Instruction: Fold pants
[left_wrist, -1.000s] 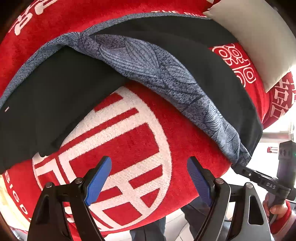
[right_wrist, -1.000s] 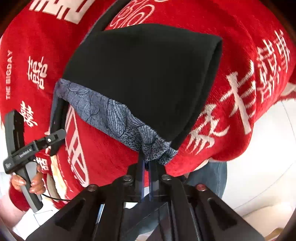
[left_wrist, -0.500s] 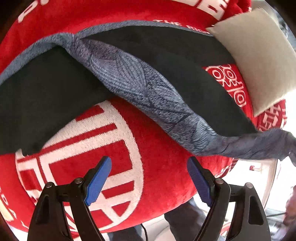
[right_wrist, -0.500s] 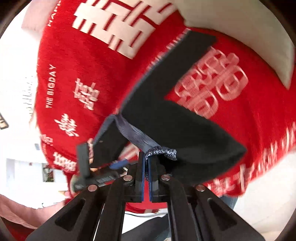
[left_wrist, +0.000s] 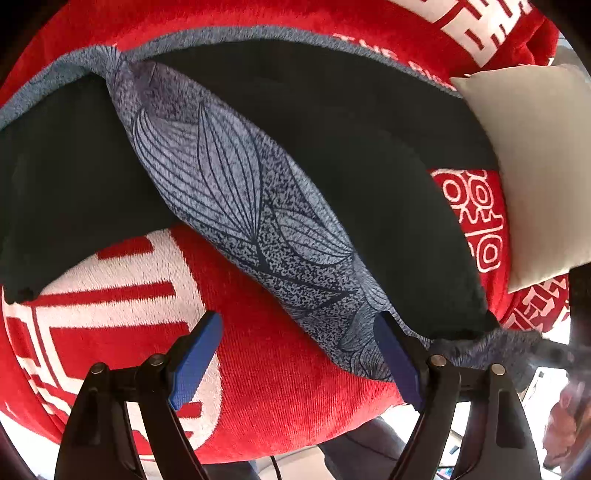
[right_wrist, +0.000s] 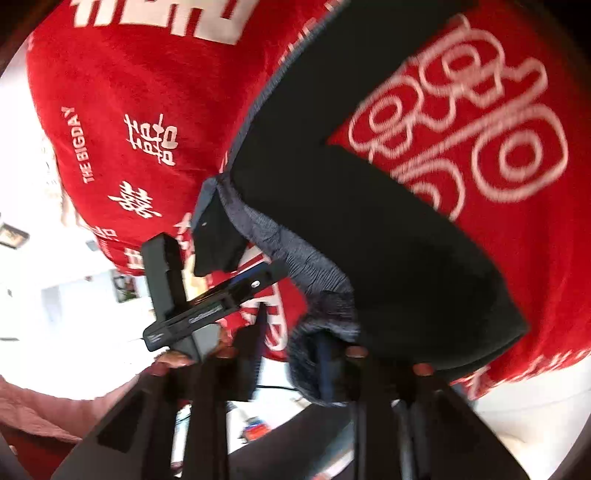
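Black pants (left_wrist: 369, 177) with a grey-blue leaf-print panel (left_wrist: 236, 206) lie spread on a red blanket. My left gripper (left_wrist: 295, 358) is open and empty over the blanket, its right finger (left_wrist: 397, 363) next to the print panel's lower end. In the right wrist view the pants (right_wrist: 388, 229) rise from the blanket. My right gripper (right_wrist: 295, 350) looks open, and the bunched grey hem (right_wrist: 321, 332) hangs on its right finger. That view is blurred. The left gripper's body (right_wrist: 207, 306) shows at the left of it.
The red blanket (left_wrist: 277, 398) with white characters covers the rounded surface and drops away at the near edge. A grey-white pillow (left_wrist: 535, 166) lies at the right on the blanket. A person's dark trousers (left_wrist: 369, 443) show below the edge.
My right gripper has swung left and its jaws have parted; the hem it pinched now drapes on one finger. The left gripper moved closer to the print panel.
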